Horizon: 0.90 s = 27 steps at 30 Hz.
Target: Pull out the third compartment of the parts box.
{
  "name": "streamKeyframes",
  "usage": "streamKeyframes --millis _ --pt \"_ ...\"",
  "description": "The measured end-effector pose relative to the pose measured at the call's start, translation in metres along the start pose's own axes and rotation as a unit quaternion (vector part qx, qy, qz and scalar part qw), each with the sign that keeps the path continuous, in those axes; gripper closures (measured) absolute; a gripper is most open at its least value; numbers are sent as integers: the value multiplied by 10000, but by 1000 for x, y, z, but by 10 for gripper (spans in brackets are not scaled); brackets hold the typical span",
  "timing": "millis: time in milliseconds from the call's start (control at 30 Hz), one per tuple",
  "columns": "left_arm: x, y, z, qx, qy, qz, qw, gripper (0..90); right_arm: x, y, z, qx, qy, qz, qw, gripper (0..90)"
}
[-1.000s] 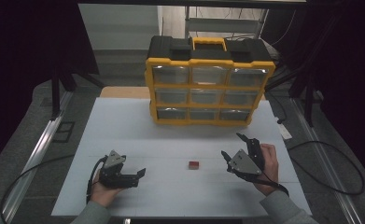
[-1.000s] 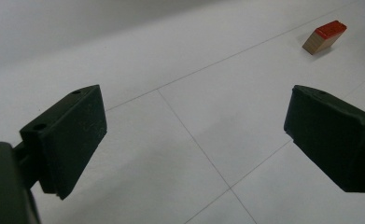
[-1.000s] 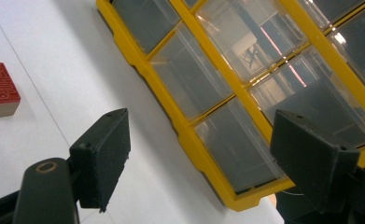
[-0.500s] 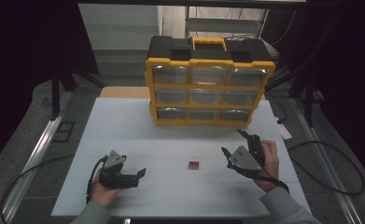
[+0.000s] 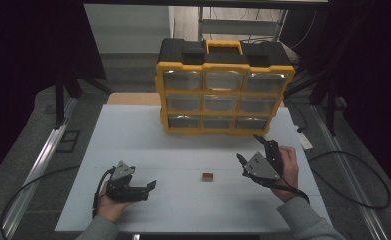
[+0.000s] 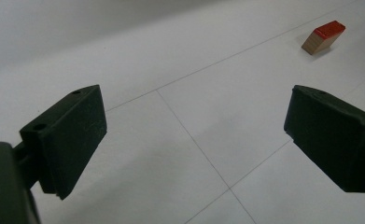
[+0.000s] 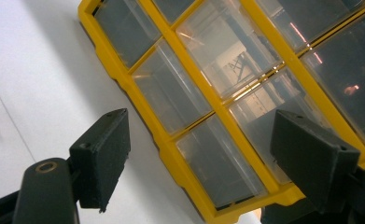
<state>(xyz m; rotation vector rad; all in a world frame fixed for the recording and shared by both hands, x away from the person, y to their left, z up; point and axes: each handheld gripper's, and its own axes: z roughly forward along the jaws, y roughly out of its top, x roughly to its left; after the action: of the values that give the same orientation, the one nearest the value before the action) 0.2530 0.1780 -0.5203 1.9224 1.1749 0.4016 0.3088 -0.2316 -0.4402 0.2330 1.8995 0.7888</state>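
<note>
A small red-topped block (image 5: 207,176) lies on the white table (image 5: 133,135) between my two hands; the left gripper view has the block (image 6: 323,37) at its upper right. My left gripper (image 5: 152,186) rests low at the front left, open, jaws pointing right toward the block with nothing between them (image 6: 194,140). My right gripper (image 5: 248,150) is held at the front right, open and empty (image 7: 199,154), pointing at the yellow and black drawer organizer (image 5: 224,92). Its clear drawers (image 7: 217,93) appear shut.
The organizer stands upright at the table's back centre, with a yellow handle (image 5: 224,46) on top. Cables (image 5: 355,170) trail off both sides of the table. A metal rail (image 5: 38,165) runs along the left edge. Dark curtains surround the area.
My right gripper has drifted slightly up and forward toward the organizer. The left gripper and the block have stayed put.
</note>
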Motion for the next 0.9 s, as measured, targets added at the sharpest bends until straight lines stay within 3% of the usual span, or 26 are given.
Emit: streamKeyframes --millis 900 --pt "0 0 0 -6 -5 2 10000 64 -17 11 5 -73 -176 -56 9998 207"
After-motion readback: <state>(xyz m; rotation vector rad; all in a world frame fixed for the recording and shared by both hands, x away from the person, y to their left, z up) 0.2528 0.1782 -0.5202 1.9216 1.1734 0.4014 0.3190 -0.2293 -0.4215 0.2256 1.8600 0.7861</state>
